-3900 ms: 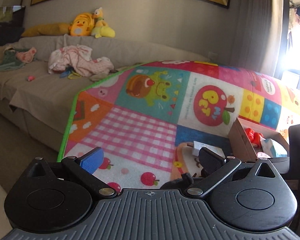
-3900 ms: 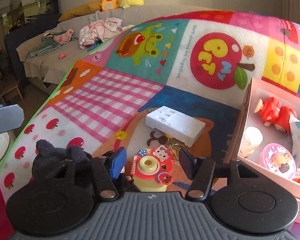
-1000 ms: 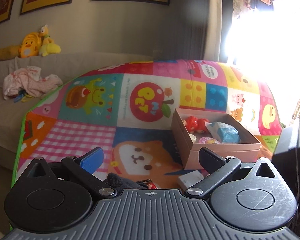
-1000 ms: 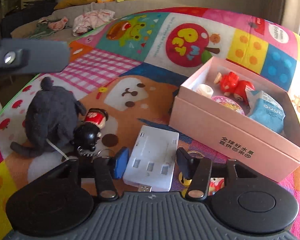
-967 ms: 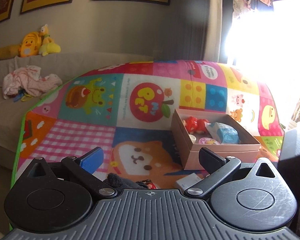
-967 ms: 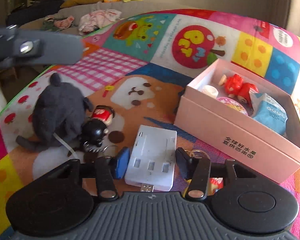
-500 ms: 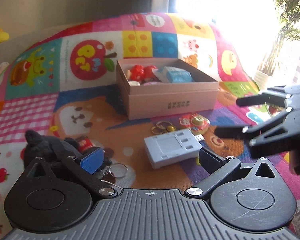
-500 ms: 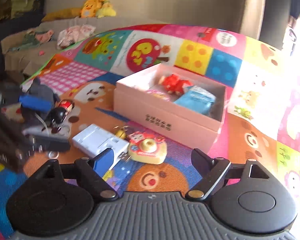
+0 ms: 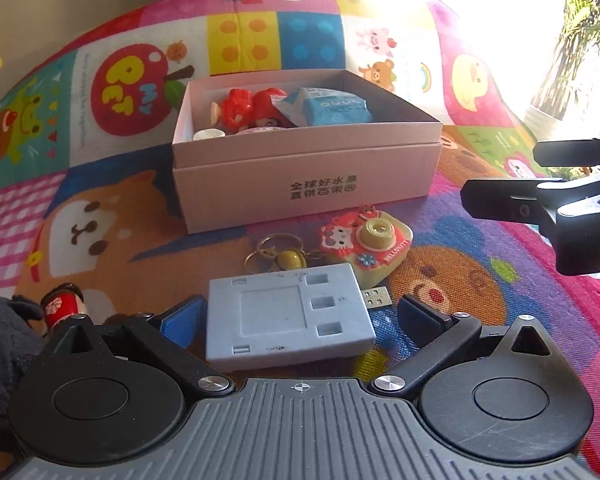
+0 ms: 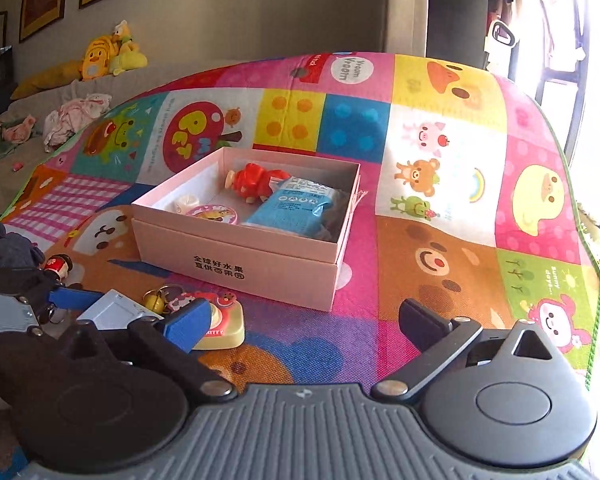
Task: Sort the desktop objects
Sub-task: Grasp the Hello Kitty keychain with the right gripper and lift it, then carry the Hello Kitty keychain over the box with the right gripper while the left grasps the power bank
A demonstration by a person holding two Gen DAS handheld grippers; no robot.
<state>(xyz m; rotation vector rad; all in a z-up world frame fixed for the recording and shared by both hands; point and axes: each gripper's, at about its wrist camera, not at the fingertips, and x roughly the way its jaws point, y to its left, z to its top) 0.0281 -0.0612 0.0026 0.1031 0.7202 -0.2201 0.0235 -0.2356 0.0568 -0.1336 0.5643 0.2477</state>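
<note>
Pale-blue plastic, the USB hub [image 9: 288, 318] lies flat on the play mat [image 9: 460, 280] between the spread fingers of the left claw [image 9: 298, 316], neither pad touching it; its near edge is hidden by the claw's body. The right claw [image 10: 306, 320] is opening wide over bare mat, nothing between its fingers. Just beyond the hub sit a keyring [image 9: 278, 256] and a toy camera [image 9: 366, 242], then the open pink box [image 9: 308, 184], its contents partly hidden by the near wall. A dark plush [image 9: 0, 336] and a small doll [image 9: 62, 306] are cut off at left.
</note>
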